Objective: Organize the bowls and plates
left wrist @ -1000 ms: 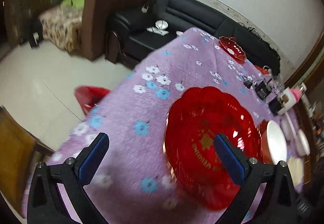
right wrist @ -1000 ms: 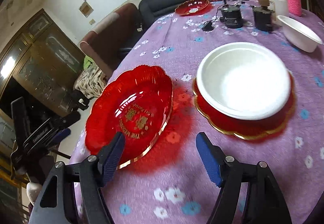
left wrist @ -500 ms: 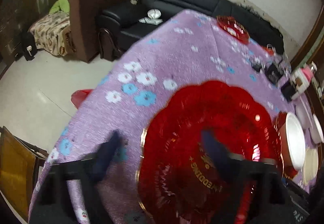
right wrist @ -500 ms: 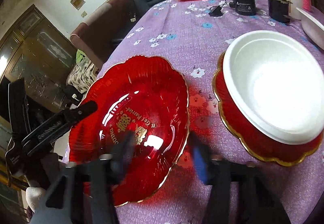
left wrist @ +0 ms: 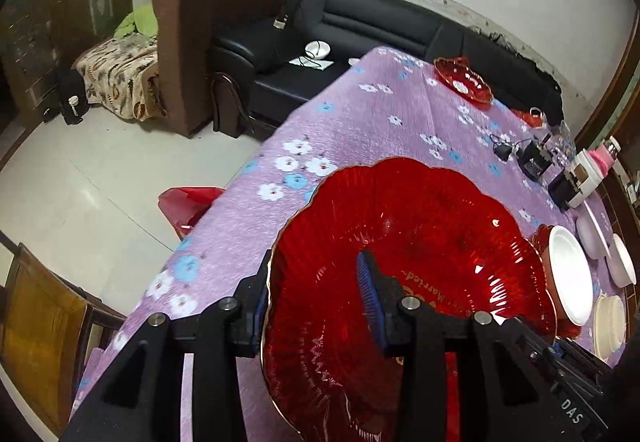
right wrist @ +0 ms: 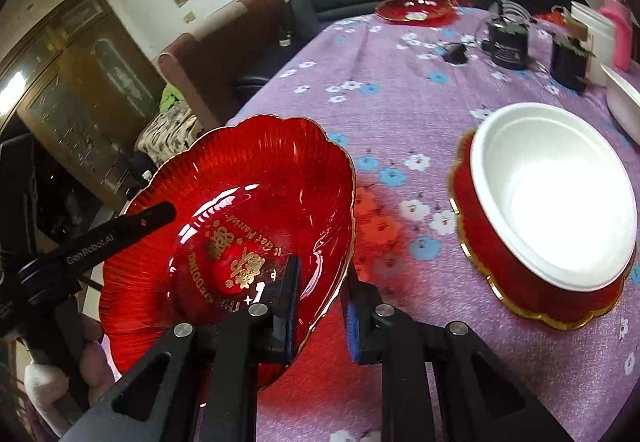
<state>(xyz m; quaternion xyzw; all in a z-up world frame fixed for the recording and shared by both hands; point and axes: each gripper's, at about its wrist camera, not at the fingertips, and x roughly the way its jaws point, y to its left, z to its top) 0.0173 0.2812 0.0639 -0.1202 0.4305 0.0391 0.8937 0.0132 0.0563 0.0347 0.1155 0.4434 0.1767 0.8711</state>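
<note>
Right wrist view: the right gripper (right wrist: 320,306) is closing astride the gold-edged rim of the ribbed, scalloped red plate (right wrist: 256,178), seen at the near edge of the purple tablecloth (right wrist: 400,114). The left gripper (left wrist: 312,298) is closing over the opposite rim; pad contact cannot be made out. A second earlier both were spread wide, short of the plate. Farther along, a white bowl (right wrist: 560,194) is nested in a second red plate (right wrist: 516,290).

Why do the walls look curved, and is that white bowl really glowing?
Both views curve straight lines because the lenses are fisheye, with dark corners. In the right wrist view, room light overexposes the white bowl and leaves glare streaks on the red plate; its far table items look soft. The left wrist view looks sharp.
</note>
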